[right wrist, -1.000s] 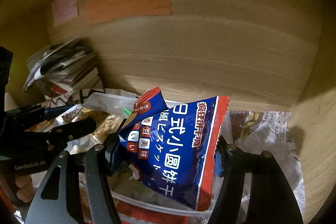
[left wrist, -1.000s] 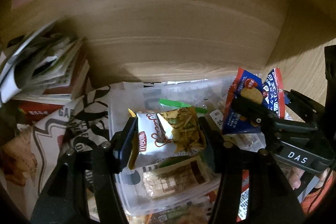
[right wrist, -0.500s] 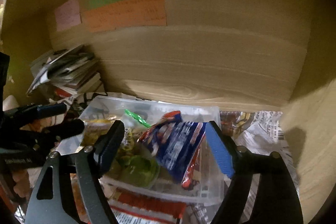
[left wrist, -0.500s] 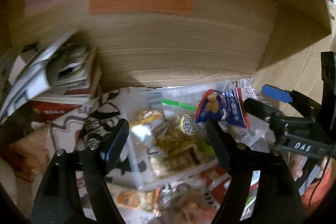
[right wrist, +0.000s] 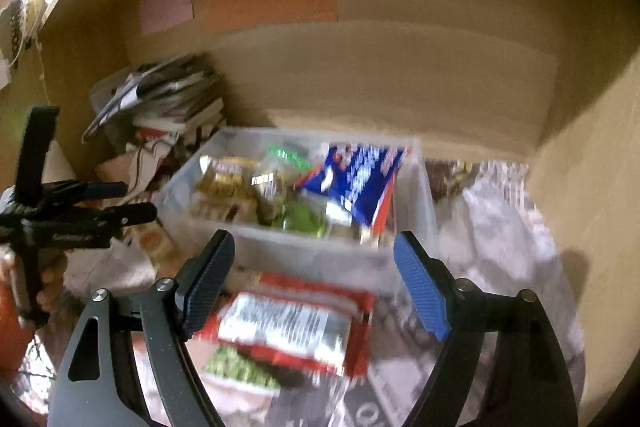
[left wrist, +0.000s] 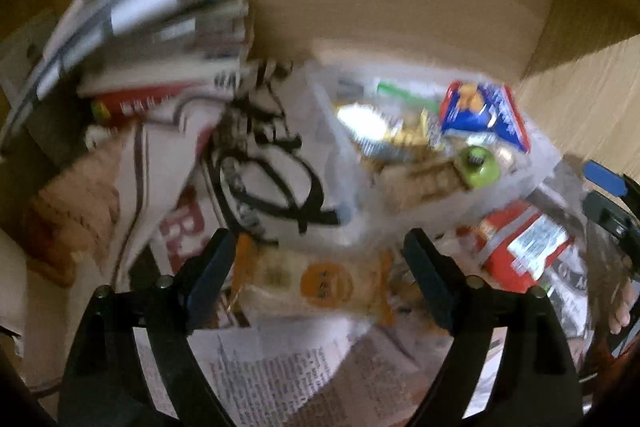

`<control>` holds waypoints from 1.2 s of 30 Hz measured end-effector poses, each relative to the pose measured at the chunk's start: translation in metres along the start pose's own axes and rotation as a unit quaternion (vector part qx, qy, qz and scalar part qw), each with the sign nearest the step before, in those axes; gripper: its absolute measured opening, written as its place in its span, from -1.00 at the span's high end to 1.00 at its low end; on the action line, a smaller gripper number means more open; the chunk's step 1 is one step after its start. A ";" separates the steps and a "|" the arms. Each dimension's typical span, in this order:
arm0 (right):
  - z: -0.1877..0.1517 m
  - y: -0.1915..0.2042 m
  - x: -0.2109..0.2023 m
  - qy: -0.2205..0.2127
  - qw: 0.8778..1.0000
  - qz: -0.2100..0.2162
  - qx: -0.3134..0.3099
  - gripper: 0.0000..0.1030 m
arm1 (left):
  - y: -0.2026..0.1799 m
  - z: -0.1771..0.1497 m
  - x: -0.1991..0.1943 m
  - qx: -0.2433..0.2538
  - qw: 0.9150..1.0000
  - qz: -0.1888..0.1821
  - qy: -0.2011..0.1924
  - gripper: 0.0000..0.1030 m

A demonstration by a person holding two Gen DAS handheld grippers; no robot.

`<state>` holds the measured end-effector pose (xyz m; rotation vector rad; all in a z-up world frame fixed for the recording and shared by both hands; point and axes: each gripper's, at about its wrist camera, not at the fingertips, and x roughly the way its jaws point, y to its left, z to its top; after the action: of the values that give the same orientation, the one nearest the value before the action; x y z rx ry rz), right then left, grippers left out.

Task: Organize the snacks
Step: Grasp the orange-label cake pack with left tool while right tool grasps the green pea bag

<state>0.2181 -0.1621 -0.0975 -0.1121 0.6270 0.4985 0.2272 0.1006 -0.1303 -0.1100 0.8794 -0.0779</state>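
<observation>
Lying crosswise, orange snack packet

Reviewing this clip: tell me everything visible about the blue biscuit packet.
The blue biscuit packet is a glossy foil-like pouch, blue with white lettering and red edges; the print is too blurred to read. It lies tilted on top of other snacks at the right side of the clear plastic bin, leaning toward the bin's right wall. Nothing grips it: the right gripper hangs open in front of the bin.
</observation>
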 end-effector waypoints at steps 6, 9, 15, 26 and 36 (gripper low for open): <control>-0.028 0.001 -0.005 0.029 0.999 0.000 0.026 -0.55 | 0.006 -0.018 0.021 0.000 1.000 -0.003 0.026 -0.74; -0.038 0.003 -0.003 0.042 0.998 0.002 0.038 -0.55 | 0.005 -0.021 0.027 0.003 1.000 -0.004 0.031 -0.87; -0.049 0.012 0.005 0.061 0.997 0.010 0.047 -0.58 | 0.008 -0.019 0.050 -0.002 0.998 -0.011 0.060 -0.97; -0.058 0.028 0.031 0.102 0.993 0.027 0.043 -0.64 | 0.013 -0.027 0.035 -0.004 0.999 -0.015 0.039 -0.46; -0.064 0.033 0.029 0.113 0.993 0.033 0.033 -0.10 | 0.016 -0.049 -0.010 -0.021 1.000 -0.014 0.003 -0.42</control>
<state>0.1883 -0.1372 -0.1648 -0.0866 0.8698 0.5324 0.1833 0.1140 -0.1555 -0.1622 0.8852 -0.0863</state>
